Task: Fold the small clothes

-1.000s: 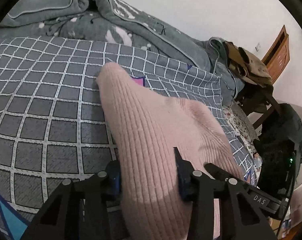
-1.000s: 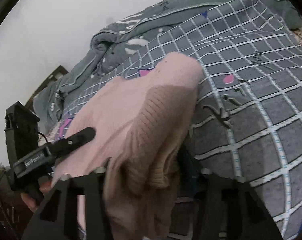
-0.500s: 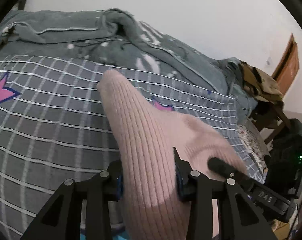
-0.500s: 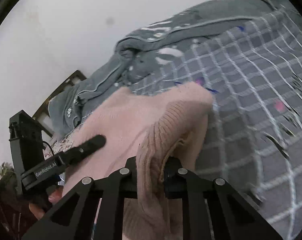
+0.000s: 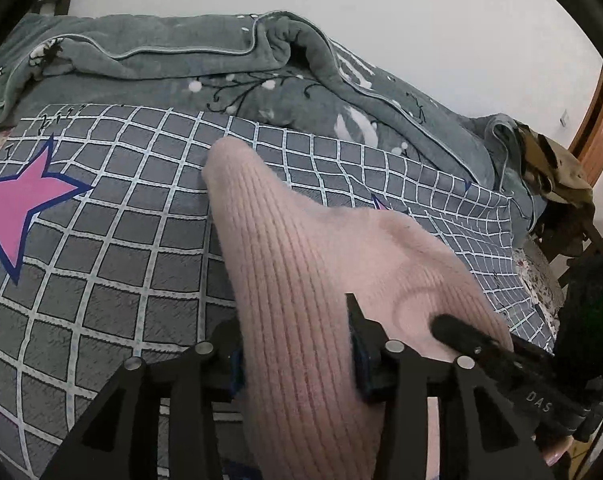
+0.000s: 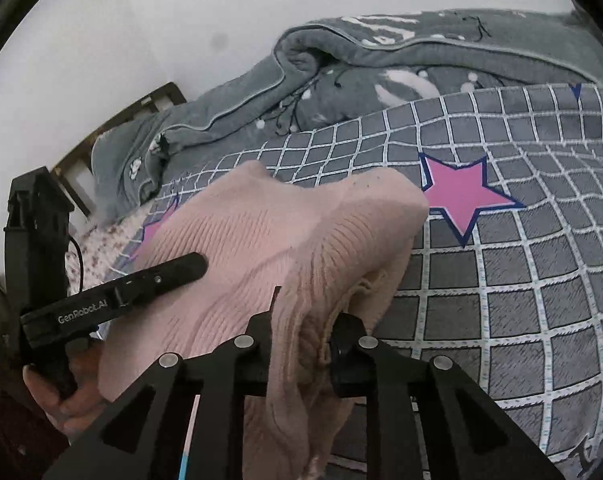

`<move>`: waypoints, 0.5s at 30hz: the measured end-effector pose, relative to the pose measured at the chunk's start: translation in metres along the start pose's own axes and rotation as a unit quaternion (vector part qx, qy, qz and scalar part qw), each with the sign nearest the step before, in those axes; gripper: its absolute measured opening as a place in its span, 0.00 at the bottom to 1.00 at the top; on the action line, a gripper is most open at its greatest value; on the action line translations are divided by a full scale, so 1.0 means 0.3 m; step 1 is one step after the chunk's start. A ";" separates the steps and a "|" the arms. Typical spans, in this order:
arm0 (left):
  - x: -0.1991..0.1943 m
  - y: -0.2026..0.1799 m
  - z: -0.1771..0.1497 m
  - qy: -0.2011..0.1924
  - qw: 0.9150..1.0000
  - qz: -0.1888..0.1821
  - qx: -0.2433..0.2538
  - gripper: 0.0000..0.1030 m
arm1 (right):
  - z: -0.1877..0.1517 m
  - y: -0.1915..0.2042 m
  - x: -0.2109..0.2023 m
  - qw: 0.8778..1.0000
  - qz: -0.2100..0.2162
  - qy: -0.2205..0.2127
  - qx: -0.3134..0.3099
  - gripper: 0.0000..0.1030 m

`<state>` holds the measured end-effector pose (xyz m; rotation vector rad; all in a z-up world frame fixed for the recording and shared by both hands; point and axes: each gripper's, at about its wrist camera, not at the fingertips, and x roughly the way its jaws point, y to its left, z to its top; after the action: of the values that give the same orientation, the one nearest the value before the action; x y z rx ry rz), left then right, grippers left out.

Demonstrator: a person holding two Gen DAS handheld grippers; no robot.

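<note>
Pink ribbed knit garment [image 5: 301, 280] stretched above checked bedsheet [image 5: 101, 260]; bunched between 2 grippers, left gripper [image 5: 297, 354] and right gripper [image 6: 301, 340], both jaws easing apart, pads seemingly still gripping.

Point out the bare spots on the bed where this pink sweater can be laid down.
Free: grey checked bedspread between pink ribbed knit sweater and pink star print; also beyond that star in the right wrist view. Crowded: rumpled grey-green blanket along the wall.

L tongs [image 5: 297, 354] & R tongs [image 6: 301, 344]: jaws opening, fabric between.
</note>
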<state>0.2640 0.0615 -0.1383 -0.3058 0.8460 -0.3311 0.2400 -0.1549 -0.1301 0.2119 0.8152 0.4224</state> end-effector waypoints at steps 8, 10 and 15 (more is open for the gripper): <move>-0.053 0.043 -0.027 -0.027 0.999 0.040 0.008 0.65 | 0.001 -0.022 -0.049 0.999 -0.028 -0.024 -0.013 0.40; -0.062 0.050 -0.034 -0.033 0.998 0.044 0.012 0.68 | 0.006 -0.012 -0.051 0.999 -0.036 -0.034 -0.019 0.40; -0.065 0.063 -0.041 -0.032 0.998 0.049 0.008 0.71 | 0.024 -0.009 -0.006 0.998 -0.043 -0.037 -0.004 0.40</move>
<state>0.2455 0.0848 -0.1401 -0.2576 0.7914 -0.2361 0.2451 -0.1584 -0.1251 0.1824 0.7470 0.3352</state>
